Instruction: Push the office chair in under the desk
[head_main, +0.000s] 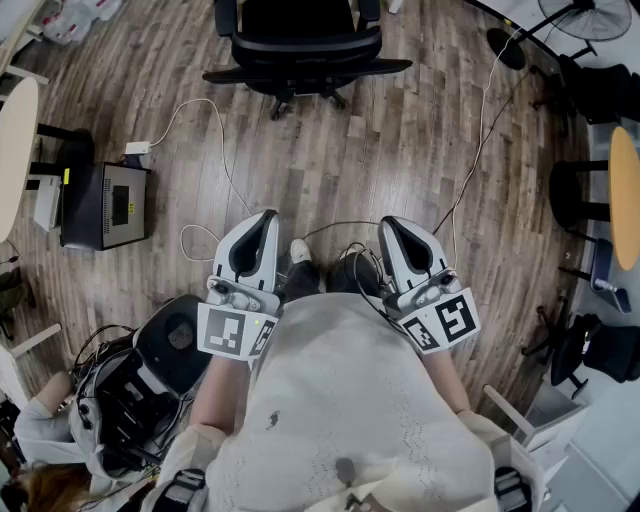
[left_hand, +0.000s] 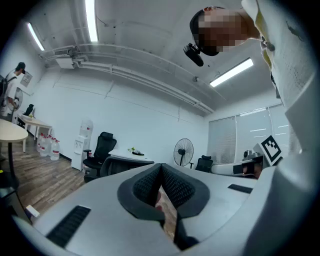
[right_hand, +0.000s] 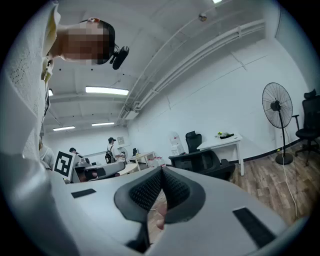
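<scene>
Black office chair on a castor base (head_main: 300, 45) stands straight ahead of both your grippers, well apart from them, with the white desk (right_hand: 227, 141) just behind it. Expect it to be fairly heavy yet free-rolling on the wooden plank floor (head_main: 420, 140), and apt to swivel if pushed off-centre. Press on the stiff top of the backrest, one gripper toward each side. Your left gripper (head_main: 266, 216) and right gripper (head_main: 392, 224) are both closed tight on nothing, which suits pushing. A thin white cable (head_main: 221, 145) lies ahead of the left gripper; castors may catch it.
</scene>
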